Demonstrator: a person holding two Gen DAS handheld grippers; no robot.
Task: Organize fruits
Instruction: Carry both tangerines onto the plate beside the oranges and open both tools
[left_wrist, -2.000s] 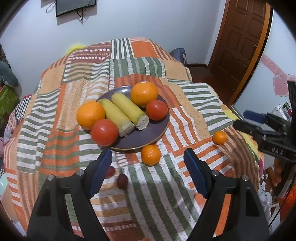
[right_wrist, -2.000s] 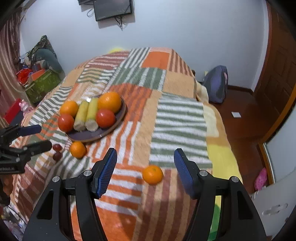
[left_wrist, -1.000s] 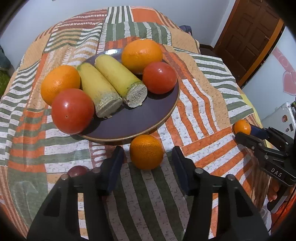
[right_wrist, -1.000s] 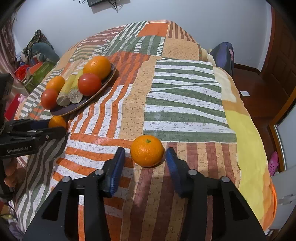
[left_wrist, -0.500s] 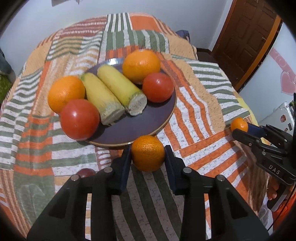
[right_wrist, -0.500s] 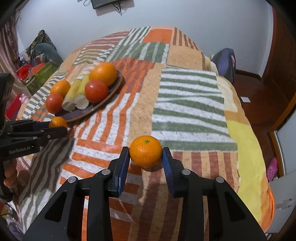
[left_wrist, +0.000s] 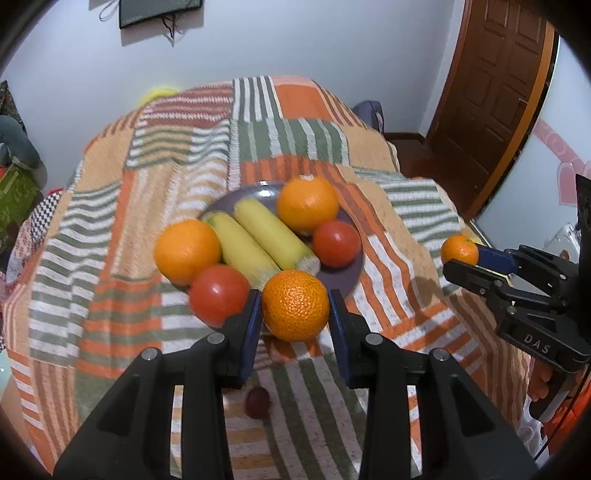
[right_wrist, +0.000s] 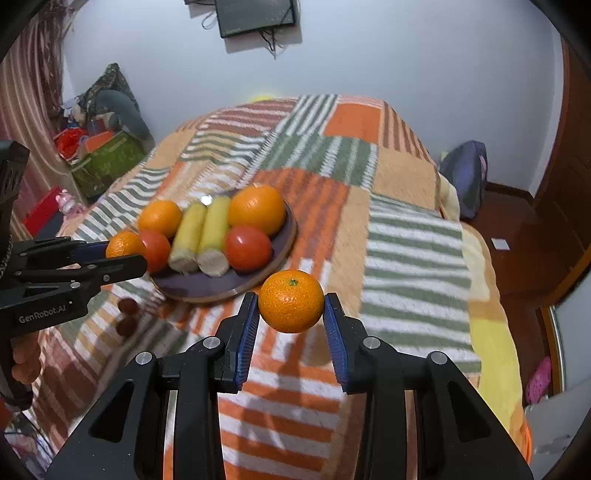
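Note:
My left gripper (left_wrist: 295, 319) is shut on a small orange (left_wrist: 295, 304) and holds it in the air just in front of the dark plate (left_wrist: 341, 275). My right gripper (right_wrist: 290, 325) is shut on another small orange (right_wrist: 291, 301), lifted above the blanket to the right of the plate (right_wrist: 221, 290). The plate holds two larger oranges (left_wrist: 307, 205), two tomatoes (left_wrist: 336, 243) and two yellow corn cobs (left_wrist: 273, 238). In the left wrist view the right gripper with its orange (left_wrist: 459, 250) shows at the right. In the right wrist view the left gripper with its orange (right_wrist: 123, 244) shows at the left.
The plate rests on a bed covered by a striped patchwork blanket (right_wrist: 406, 236). Two small dark red fruits (right_wrist: 127, 306) lie on the blanket near the plate's front; one shows in the left wrist view (left_wrist: 258, 401). A backpack (right_wrist: 463, 173) and a wooden door (left_wrist: 491, 92) stand to the right.
Both grippers closed on their small oranges and lifted them off the blanket. Both have drawn back and up, and the plate now appears farther away.

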